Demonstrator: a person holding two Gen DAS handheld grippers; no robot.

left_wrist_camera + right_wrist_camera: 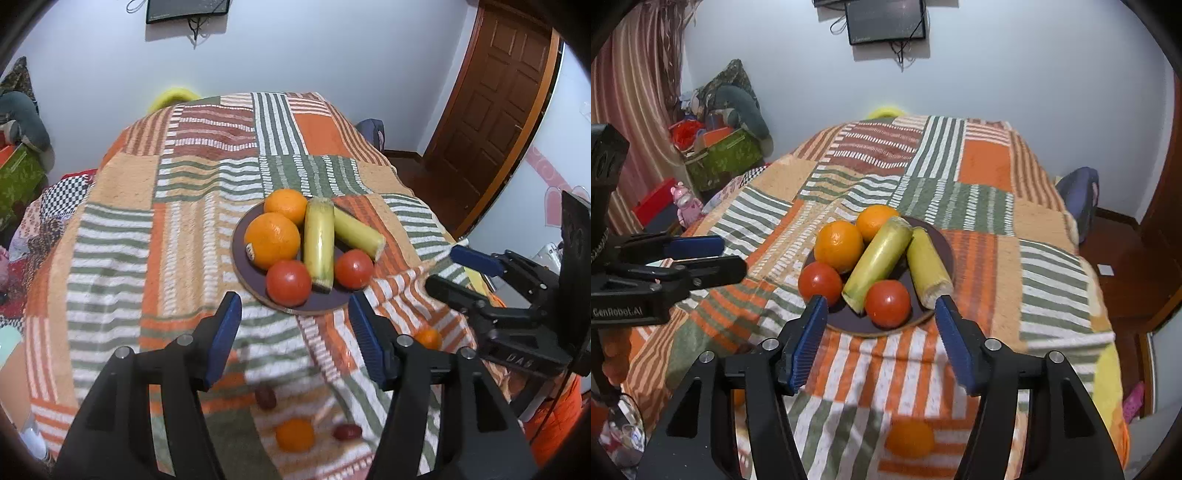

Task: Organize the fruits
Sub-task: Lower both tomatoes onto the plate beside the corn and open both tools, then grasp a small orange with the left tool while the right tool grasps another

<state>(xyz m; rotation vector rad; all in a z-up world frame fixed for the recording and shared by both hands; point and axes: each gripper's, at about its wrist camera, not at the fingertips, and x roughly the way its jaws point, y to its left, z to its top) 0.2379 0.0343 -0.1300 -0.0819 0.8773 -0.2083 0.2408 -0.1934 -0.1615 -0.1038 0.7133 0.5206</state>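
Note:
A dark round plate (255,277) (849,321) on the striped cloth holds two oranges (272,240) (838,245), two red tomatoes (289,283) (887,303) and two yellow-green stalk pieces (319,243) (877,258). My left gripper (293,306) is open and empty, hovering just short of the plate's near rim. My right gripper (881,301) is open and empty, also above the near rim; it shows at the right of the left wrist view (448,269). Below, near the cloth's front, lie a small orange (294,435) (909,439), another small orange (428,338) and two dark red fruits (266,398).
The striped cloth (184,206) (982,184) covers a table that drops off on all sides. A brown door (495,99) stands at the right. Boxes and bags (720,155) are piled at the left wall. A blue bag (1078,199) sits beyond the table's right edge.

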